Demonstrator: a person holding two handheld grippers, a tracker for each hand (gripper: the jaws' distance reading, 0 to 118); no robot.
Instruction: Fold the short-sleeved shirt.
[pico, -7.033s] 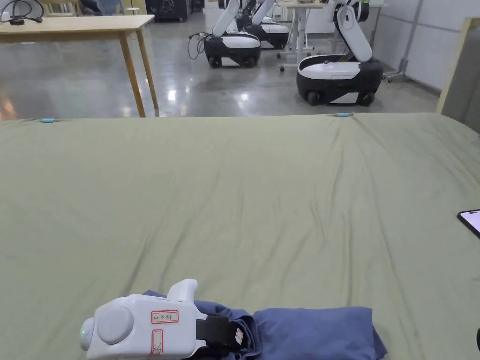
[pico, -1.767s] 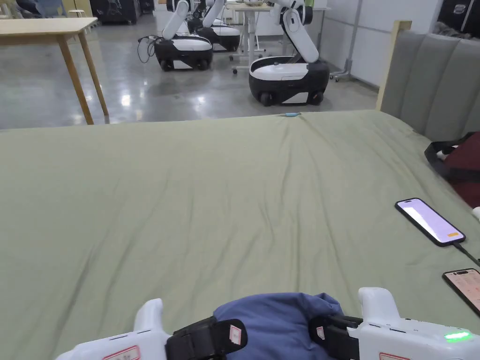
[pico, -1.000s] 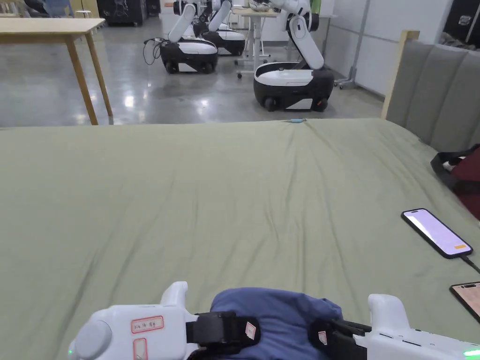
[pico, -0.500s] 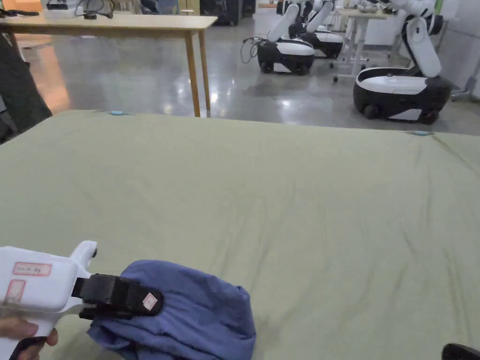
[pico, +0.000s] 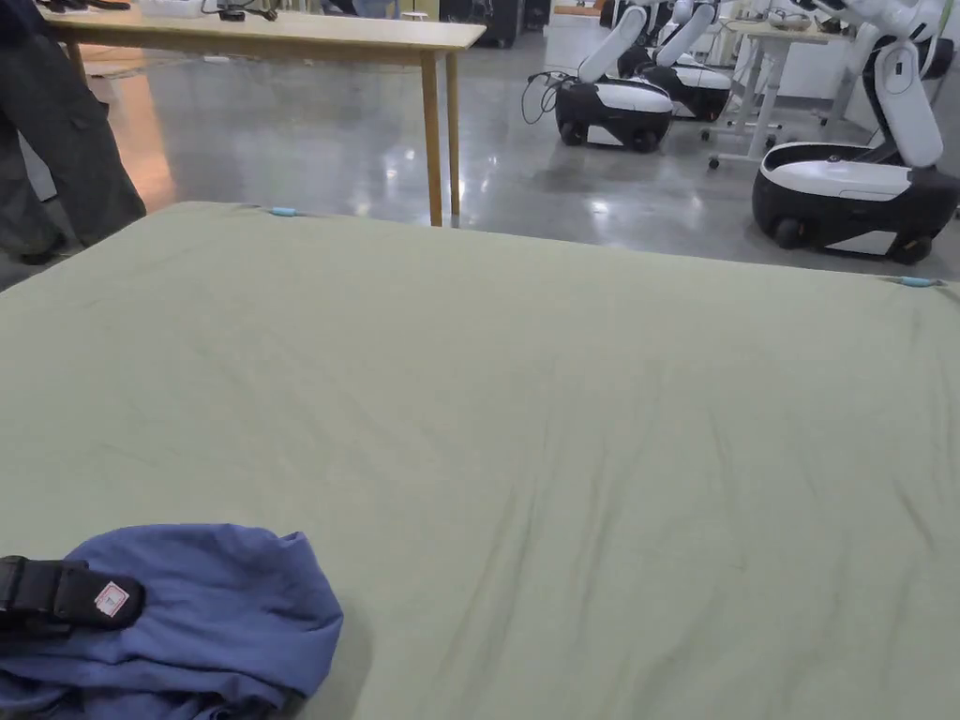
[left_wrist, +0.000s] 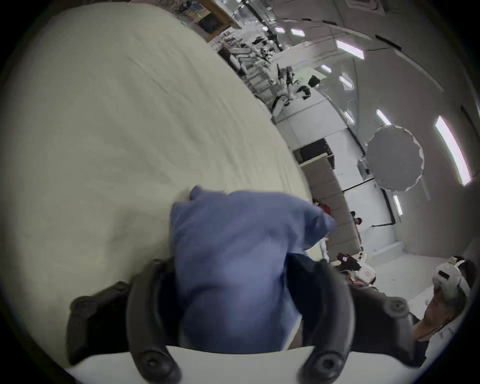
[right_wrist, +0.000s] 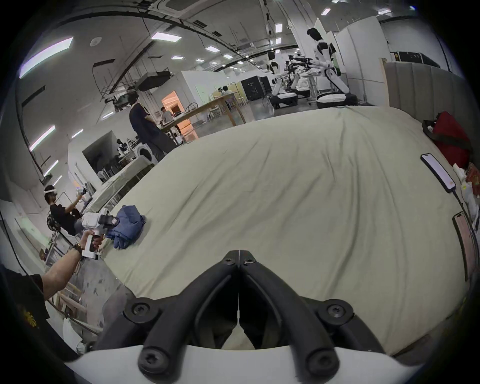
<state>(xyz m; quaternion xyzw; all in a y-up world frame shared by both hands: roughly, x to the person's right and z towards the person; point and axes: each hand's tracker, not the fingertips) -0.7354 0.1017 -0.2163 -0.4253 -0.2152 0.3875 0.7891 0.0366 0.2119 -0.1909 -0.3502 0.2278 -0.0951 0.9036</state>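
Note:
The blue short-sleeved shirt lies as a rounded folded bundle on the green bed sheet, close to the bed's near left corner. My left gripper reaches in from the left edge, with one black jaw lying over the top of the bundle. In the left gripper view the shirt fills the gap between both jaws of the left gripper. The right gripper view shows the left gripper gripping the shirt far to the left. My right gripper hovers over the sheet, jaws shut and empty.
Two phones and a red bag lie along the bed's right side by a grey headboard. Beyond the bed stand a wooden table, wheeled robots and a person.
The right gripper has let go of the bundle and left the head view. The left gripper has carried the shirt leftward along the bed's near edge; the head camera turned left too.

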